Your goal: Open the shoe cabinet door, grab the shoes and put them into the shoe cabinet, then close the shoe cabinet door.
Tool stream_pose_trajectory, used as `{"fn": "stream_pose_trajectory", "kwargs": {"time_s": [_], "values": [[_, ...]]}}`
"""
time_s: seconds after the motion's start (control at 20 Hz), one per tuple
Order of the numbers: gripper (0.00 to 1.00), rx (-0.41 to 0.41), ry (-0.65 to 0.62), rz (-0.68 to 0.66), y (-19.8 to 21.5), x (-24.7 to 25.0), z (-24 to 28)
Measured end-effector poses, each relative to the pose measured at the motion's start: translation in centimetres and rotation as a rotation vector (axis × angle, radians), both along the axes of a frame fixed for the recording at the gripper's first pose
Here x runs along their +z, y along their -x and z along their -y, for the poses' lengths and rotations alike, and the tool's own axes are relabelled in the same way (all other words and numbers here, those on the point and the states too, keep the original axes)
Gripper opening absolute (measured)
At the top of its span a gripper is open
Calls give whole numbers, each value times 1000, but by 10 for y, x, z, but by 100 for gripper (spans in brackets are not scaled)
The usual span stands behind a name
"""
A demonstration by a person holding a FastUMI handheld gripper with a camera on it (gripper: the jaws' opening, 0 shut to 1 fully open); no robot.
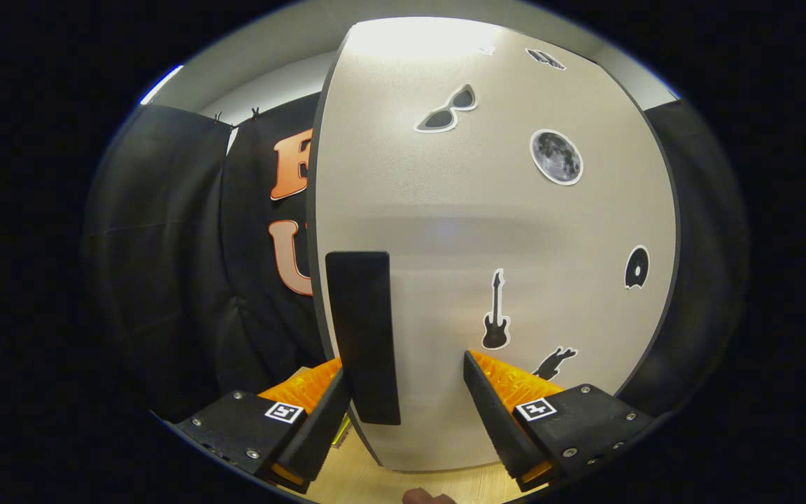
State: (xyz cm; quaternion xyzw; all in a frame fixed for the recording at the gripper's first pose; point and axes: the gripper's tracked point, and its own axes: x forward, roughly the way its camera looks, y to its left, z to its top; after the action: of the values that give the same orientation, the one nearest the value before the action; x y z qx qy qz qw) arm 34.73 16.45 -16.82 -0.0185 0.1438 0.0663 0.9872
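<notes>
**newbie_42:** Since the cabinet was the main thing, what did it look like up close?

**rackfan:** Shoe cabinet door (487, 231) took up the middle and right of the frame, pale beige with a dark edge running down its left side. Couldn't see inside the cabinet at all, so no idea what was in it. A dark upright handle (364, 336) sat near the door's left edge, in the lower centre of the frame.

**newbie_42:** And the gripper?

**rackfan:** Gripper (406, 402) was at the bottom centre, fingers spread wide. Left finger (319, 427) was right up against the handle's left side; I couldn't tell if it actually touched. Right finger (494, 413) was well apart from it, so the handle sat between them, not clamped.

**newbie_42:** Any writing or labels?

**rackfan:** No readable text on the door, just stickers: sunglasses (447, 110) upper centre, a moon (556, 157) to their right, a guitar (495, 312) just above the right finger, a record-like disc (636, 267) at the right edge. Light wood floor (347, 479) showed under the door.
</notes>
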Motion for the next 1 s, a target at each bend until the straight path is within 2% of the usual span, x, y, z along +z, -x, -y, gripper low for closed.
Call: {"fn": "stream_pose_trajectory", "kwargs": {"time_s": [0.35, 0.5, 0.85, 1.0], "values": [[96, -14, 11, -13, -3, -1, 1], [96, -31, -12, -9, 10, 6, 4], [96, -93, -48, 52, 82, 45, 30], [95, -135, -1, 91, 124, 71, 49]]}}
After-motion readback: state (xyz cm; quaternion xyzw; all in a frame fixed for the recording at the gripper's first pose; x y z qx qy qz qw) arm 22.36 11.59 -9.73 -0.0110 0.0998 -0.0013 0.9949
